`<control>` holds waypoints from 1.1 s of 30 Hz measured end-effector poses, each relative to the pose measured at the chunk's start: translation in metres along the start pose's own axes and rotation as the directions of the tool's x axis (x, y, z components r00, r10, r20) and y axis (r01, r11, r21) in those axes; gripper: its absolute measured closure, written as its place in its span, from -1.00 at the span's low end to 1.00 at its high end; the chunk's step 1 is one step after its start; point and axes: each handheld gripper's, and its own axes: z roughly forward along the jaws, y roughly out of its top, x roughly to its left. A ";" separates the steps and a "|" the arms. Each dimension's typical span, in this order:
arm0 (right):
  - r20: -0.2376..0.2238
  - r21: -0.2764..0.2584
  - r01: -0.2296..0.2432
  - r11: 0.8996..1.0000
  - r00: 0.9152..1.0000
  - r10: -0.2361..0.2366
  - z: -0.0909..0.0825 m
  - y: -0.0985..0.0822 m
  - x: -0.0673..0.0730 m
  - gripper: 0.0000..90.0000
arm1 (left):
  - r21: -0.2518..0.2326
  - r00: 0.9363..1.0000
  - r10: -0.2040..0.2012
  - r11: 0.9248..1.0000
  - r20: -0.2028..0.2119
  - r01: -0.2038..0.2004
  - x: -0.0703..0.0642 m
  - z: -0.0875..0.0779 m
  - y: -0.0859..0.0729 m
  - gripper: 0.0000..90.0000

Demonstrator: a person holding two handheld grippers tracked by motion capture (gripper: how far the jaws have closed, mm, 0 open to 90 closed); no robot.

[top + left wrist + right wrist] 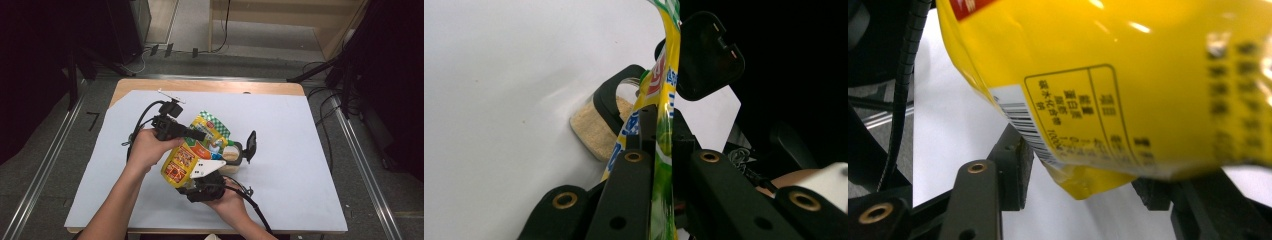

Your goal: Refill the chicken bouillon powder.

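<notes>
A white-covered table (300, 150) carries a clear jar (231, 159) of beige granules with its black flip lid (249, 146) standing open. Above it a yellow snack pouch (192, 152) is held in the air, its long axis slanting from its bottom corner near the person up to its green top, which points away toward the jar. The left gripper (658, 150) is clamped on the pouch's thin upper edge, while the right gripper (1083, 190) brackets the bottom corner, its pads apart from the film.

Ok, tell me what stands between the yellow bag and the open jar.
Nothing visible does. The yellow bag hangs right beside the jar's open mouth; its lid is flipped up on the far side. The left gripper pinches the bag's upper edge.
</notes>
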 end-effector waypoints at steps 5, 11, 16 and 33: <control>0.011 -0.005 -0.025 1.000 1.000 0.025 -0.006 -0.001 -0.004 0.07 | -0.037 1.000 -0.008 0.999 0.018 0.009 0.003 -0.013 -0.002 1.00; 0.028 -0.023 -0.048 0.999 0.998 0.049 -0.019 0.000 -0.007 0.05 | -0.086 1.000 -0.008 0.996 0.017 0.009 0.006 -0.031 -0.002 1.00; 0.050 -0.036 -0.092 0.995 0.994 0.094 -0.032 -0.003 -0.014 0.08 | -0.119 1.000 0.011 0.993 -0.008 -0.012 0.009 -0.040 -0.001 1.00; 0.042 -0.021 -0.121 0.992 0.992 0.121 -0.065 -0.015 -0.023 0.13 | -0.207 0.996 -0.022 0.978 -0.082 0.004 0.042 -0.046 0.010 1.00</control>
